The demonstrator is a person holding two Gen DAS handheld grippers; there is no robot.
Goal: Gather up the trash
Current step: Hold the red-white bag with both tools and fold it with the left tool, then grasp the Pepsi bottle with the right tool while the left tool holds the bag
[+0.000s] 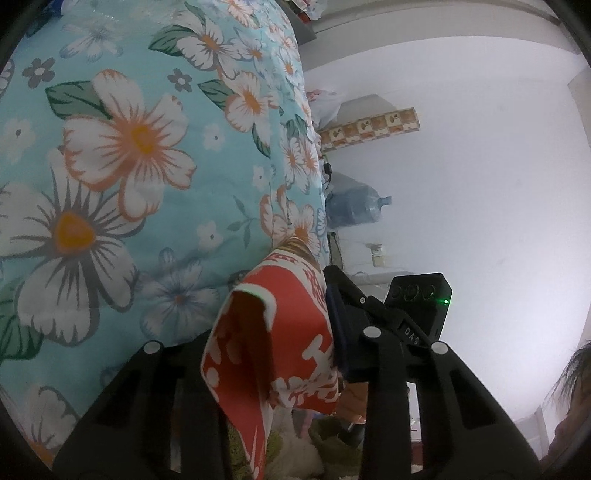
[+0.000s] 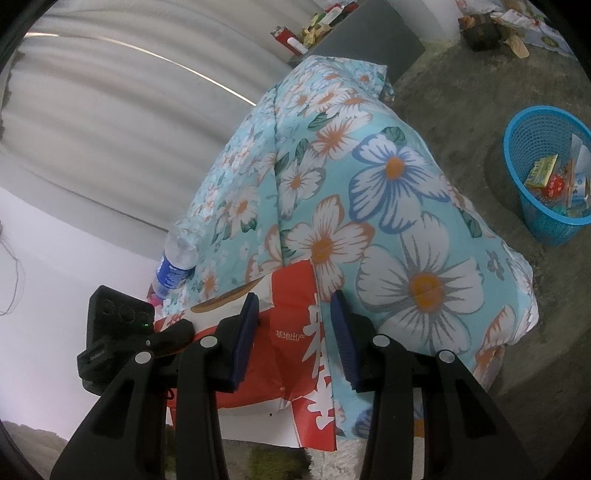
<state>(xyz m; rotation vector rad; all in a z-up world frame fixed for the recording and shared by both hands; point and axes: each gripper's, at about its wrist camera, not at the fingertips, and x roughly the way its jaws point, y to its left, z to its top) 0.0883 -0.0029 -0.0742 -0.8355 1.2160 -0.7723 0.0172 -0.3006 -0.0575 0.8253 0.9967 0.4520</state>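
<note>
A red and white printed bag [image 1: 280, 332] hangs between the jaws of my left gripper [image 1: 295, 343], which is shut on it, close to a blue floral quilt [image 1: 147, 166]. In the right wrist view the same red bag [image 2: 291, 332] lies partly under the quilt [image 2: 369, 221]. My right gripper [image 2: 295, 332] is open, its blue pads on either side of the bag without touching it. A clear plastic water bottle [image 2: 175, 264] with a blue label lies at the quilt's left edge. A blue mesh trash basket [image 2: 546, 173] holding several wrappers stands on the floor at right.
The other gripper's black body [image 2: 118, 332] sits left of the right gripper. A dark table [image 2: 362, 33] with boxes and wrappers is at the top. More litter [image 2: 517, 33] lies on the concrete floor at top right. A large water jug [image 1: 354, 203] stands by the white wall.
</note>
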